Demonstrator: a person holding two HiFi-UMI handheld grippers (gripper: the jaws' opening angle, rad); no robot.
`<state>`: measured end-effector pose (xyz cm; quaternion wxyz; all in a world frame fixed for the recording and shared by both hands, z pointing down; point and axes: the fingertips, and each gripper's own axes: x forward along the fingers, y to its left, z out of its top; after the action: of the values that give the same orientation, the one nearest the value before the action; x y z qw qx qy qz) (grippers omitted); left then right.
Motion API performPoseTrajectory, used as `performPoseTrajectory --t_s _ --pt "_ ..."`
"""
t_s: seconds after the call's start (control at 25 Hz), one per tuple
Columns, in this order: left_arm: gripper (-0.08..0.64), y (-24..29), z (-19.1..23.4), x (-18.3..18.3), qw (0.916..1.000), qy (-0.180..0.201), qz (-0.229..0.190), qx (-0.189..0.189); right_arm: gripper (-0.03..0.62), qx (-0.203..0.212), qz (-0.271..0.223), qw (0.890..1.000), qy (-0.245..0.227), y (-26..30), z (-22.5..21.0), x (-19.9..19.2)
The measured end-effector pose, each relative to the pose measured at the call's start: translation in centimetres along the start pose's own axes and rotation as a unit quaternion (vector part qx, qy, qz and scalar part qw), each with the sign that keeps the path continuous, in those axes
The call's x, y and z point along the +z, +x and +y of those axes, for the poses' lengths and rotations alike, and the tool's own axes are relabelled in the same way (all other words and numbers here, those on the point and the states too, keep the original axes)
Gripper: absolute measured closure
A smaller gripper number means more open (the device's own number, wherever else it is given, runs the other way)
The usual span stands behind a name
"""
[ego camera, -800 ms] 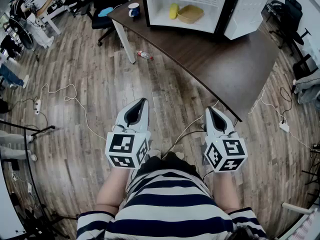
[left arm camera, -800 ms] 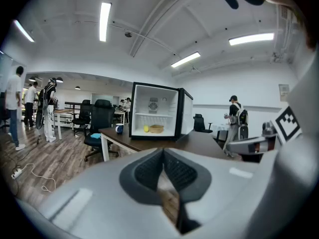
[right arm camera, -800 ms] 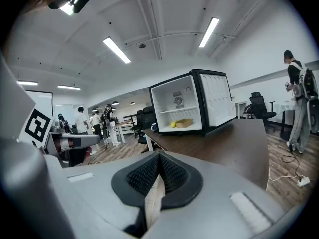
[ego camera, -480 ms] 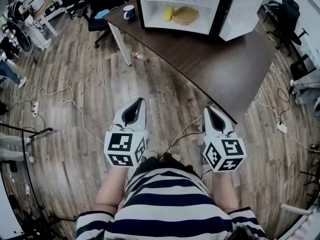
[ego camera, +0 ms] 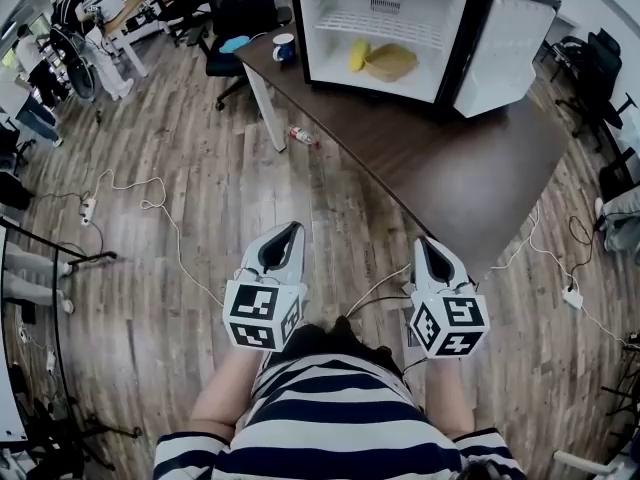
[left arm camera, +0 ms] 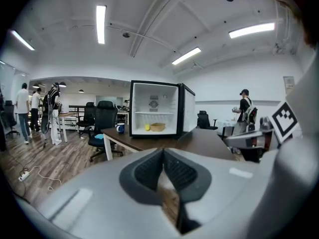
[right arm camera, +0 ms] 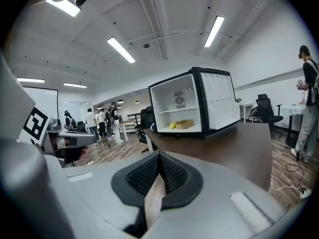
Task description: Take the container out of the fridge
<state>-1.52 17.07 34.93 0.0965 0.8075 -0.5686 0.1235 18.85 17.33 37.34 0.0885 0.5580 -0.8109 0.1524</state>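
Observation:
A small black fridge (ego camera: 480, 8) stands open on a dark wooden table (ego camera: 470, 158), its door (ego camera: 505, 43) swung to the right. On its white floor sit a tan container (ego camera: 390, 62) and a yellow fruit (ego camera: 357, 54) to the left of it. The fridge (left arm camera: 155, 108) with the container (left arm camera: 158, 127) shows far ahead in the left gripper view, and the container (right arm camera: 184, 124) again in the right gripper view. My left gripper (ego camera: 292, 232) and right gripper (ego camera: 423, 242) are held low near my body, well short of the table. Both are shut with nothing in them.
A blue and white mug (ego camera: 284, 47) stands on the table's left end. A bottle (ego camera: 303, 135) lies on the wood floor by a table leg. Cables (ego camera: 150, 193) trail across the floor. Office chairs (ego camera: 235, 8) stand behind the table, and people (left arm camera: 30, 108) stand at the far left.
The view has shifted toward the table, so the fridge looks larger and sits lower in the frame. Both grippers stay shut and keep their places in front of my body.

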Motion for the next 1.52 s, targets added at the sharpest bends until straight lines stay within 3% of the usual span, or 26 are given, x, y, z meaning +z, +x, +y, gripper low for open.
performPoseTrajectory --t_s 0.28,0.48,1.16,1.52 --pt "0.56 -0.5 1.6 -0.6 0.9993 -0.017 0.012 0.03 0.6 0.038 0.006 0.999 -0.022 1.8 1.1 0.3" --pt "0.56 0.7 2.9 -0.3 0.9992 0.002 0.006 0.039 0.6 0.047 0.009 0.998 -0.03 3.2 2.0 0.6" --pt "0.56 10.7 12.8 2.6 0.9999 0.01 -0.006 0.012 0.6 0.011 0.044 0.997 -0.056 16.1 3.9 4.1" --pt "0.56 14.6 17.0 2.7 0.9994 0.01 0.003 -0.034 0.598 -0.002 0.048 0.997 -0.062 21.8 5.7 5.2"
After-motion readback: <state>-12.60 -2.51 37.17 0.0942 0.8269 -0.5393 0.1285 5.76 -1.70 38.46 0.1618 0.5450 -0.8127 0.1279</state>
